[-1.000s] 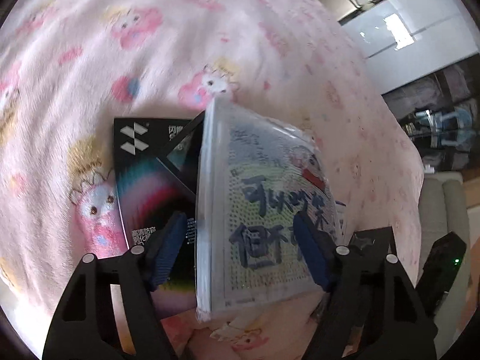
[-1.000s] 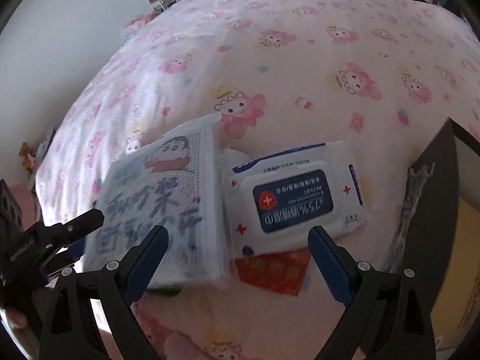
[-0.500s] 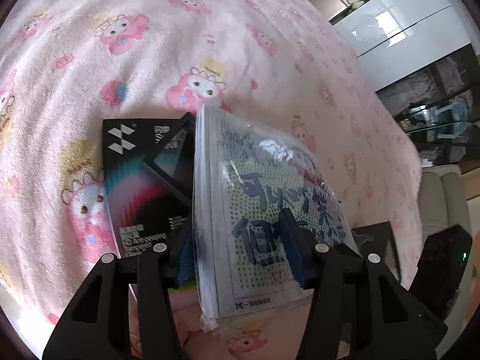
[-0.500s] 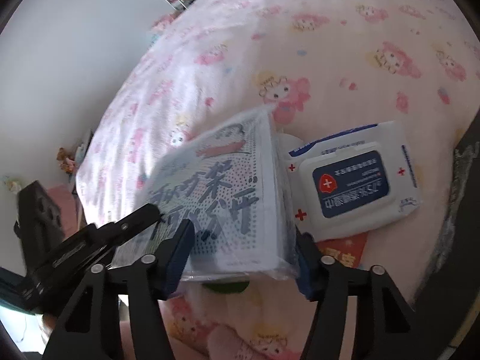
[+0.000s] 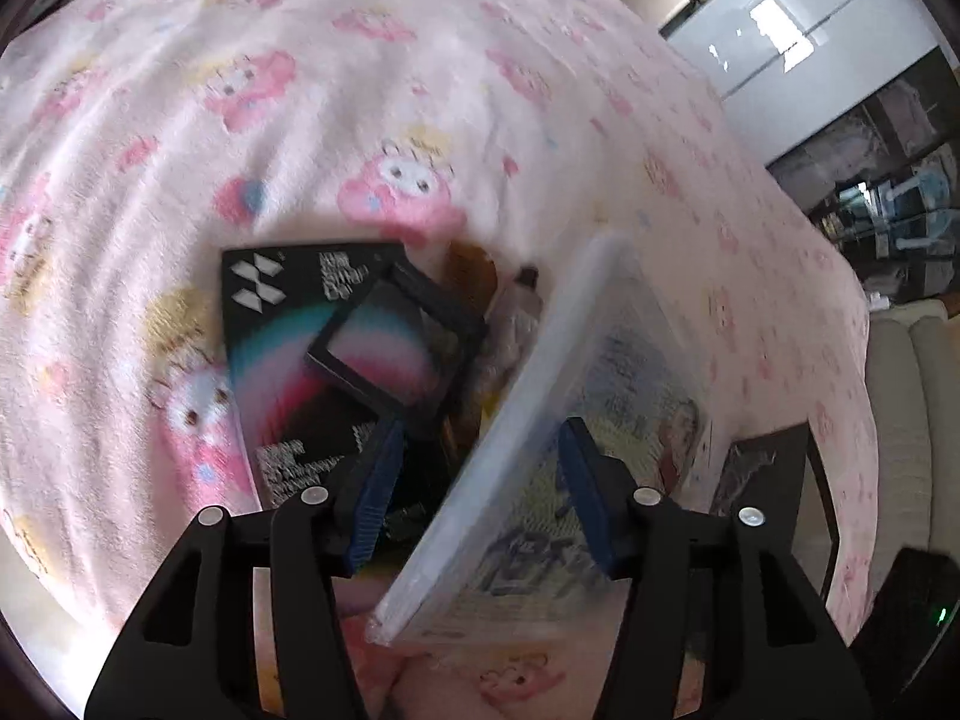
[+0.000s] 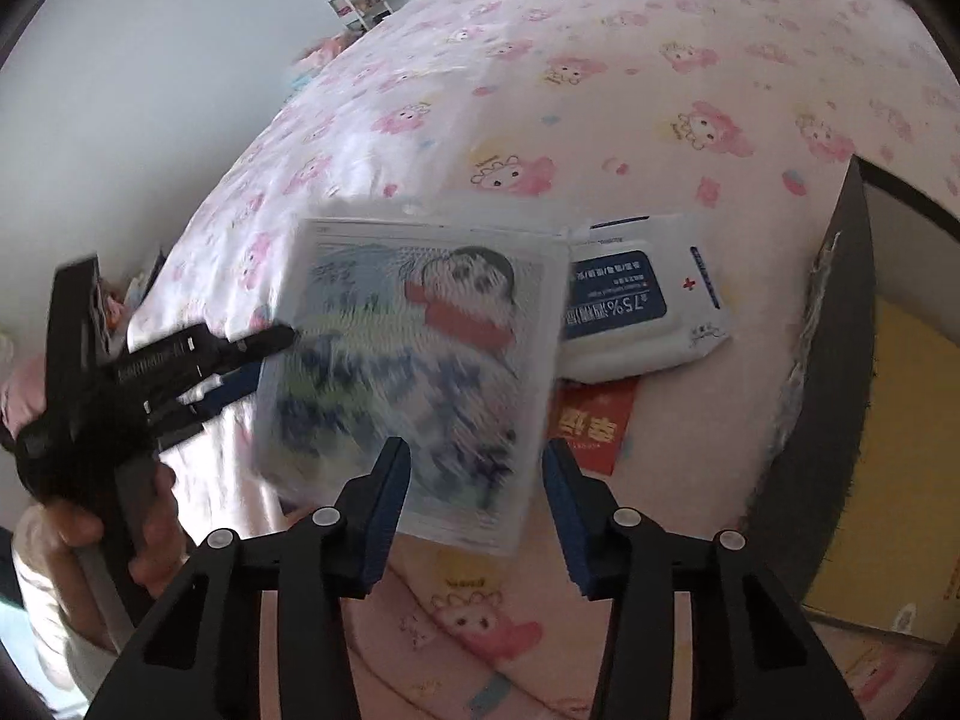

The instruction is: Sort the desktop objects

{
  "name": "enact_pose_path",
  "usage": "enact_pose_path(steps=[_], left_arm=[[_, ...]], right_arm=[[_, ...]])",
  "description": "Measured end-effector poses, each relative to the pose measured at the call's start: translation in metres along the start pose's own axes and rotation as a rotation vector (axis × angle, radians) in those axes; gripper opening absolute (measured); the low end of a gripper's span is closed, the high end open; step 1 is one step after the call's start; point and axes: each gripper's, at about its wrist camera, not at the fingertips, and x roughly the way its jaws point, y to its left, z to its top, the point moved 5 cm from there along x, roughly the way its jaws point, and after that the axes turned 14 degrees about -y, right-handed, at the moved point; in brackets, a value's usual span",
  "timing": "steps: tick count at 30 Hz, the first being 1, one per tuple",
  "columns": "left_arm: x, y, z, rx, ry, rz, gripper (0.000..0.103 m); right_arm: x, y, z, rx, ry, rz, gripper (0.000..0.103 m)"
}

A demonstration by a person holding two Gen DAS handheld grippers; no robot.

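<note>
A flat bagged cartoon packet (image 5: 636,384) is tipped up on its long edge above the pink bedspread (image 5: 360,90). My left gripper (image 5: 483,429) straddles it. One pad lies on the printed face and the other sits on the underside's side, with its contact hidden. These jaws are opening slightly. In the right wrist view the blurred packet (image 6: 408,360) faces the camera, its left edge between the left gripper (image 6: 264,360) fingers. My right gripper (image 6: 474,450) hovers over the packet's near edge. Its jaws are closing, and I see no pad pressing on the packet.
A white wipes pack (image 6: 642,306) and a red envelope (image 6: 594,420) lie right of the packet. Beneath it are a black rainbow box (image 5: 282,372) and a small black frame (image 5: 396,348). A dark open box (image 6: 840,360) stands at right. A hand (image 6: 150,540) holds the left tool.
The packet has swung from nearly flat to steeply tilted, uncovering the small black frame and clutter under it. The right gripper's jaws have narrowed a lot and come over the packet's near edge.
</note>
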Motion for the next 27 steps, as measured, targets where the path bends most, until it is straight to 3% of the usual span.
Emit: enact_pose_path(steps=[7, 10, 11, 12, 13, 16, 19, 21, 25, 27], left_arm=[[0.011, -0.013, -0.01, 0.06, 0.032, 0.005, 0.063], [0.012, -0.013, -0.01, 0.074, 0.02, 0.036, 0.073], [0.012, -0.013, -0.009, 0.077, 0.012, 0.049, 0.076], [0.012, -0.012, -0.008, 0.077, 0.012, 0.051, 0.076], [0.013, -0.012, -0.008, 0.077, 0.013, 0.05, 0.076], [0.018, -0.014, -0.012, 0.08, 0.048, 0.028, 0.076], [0.026, -0.017, -0.021, 0.062, 0.115, -0.018, 0.076], [0.027, -0.017, -0.025, 0.052, 0.138, -0.015, 0.078], [0.013, -0.019, -0.022, 0.093, 0.063, -0.007, 0.077], [0.008, -0.024, -0.022, 0.114, 0.045, -0.025, 0.075]], right_arm=[[0.04, -0.012, -0.014, 0.017, 0.036, -0.051, 0.043], [0.053, -0.023, -0.028, 0.061, 0.058, -0.078, 0.044], [0.057, -0.028, -0.032, 0.08, 0.068, -0.088, 0.046], [0.06, -0.033, -0.035, 0.105, 0.071, -0.089, 0.056], [0.064, -0.036, -0.036, 0.135, 0.07, -0.084, 0.064], [0.073, -0.038, -0.033, 0.22, 0.056, 0.001, 0.067], [0.083, -0.035, -0.03, 0.296, 0.057, 0.082, 0.077], [0.085, -0.034, -0.028, 0.312, 0.053, 0.084, 0.077], [0.073, -0.022, -0.019, 0.222, 0.009, 0.065, 0.061], [0.06, -0.015, -0.011, 0.173, -0.031, 0.053, 0.059]])
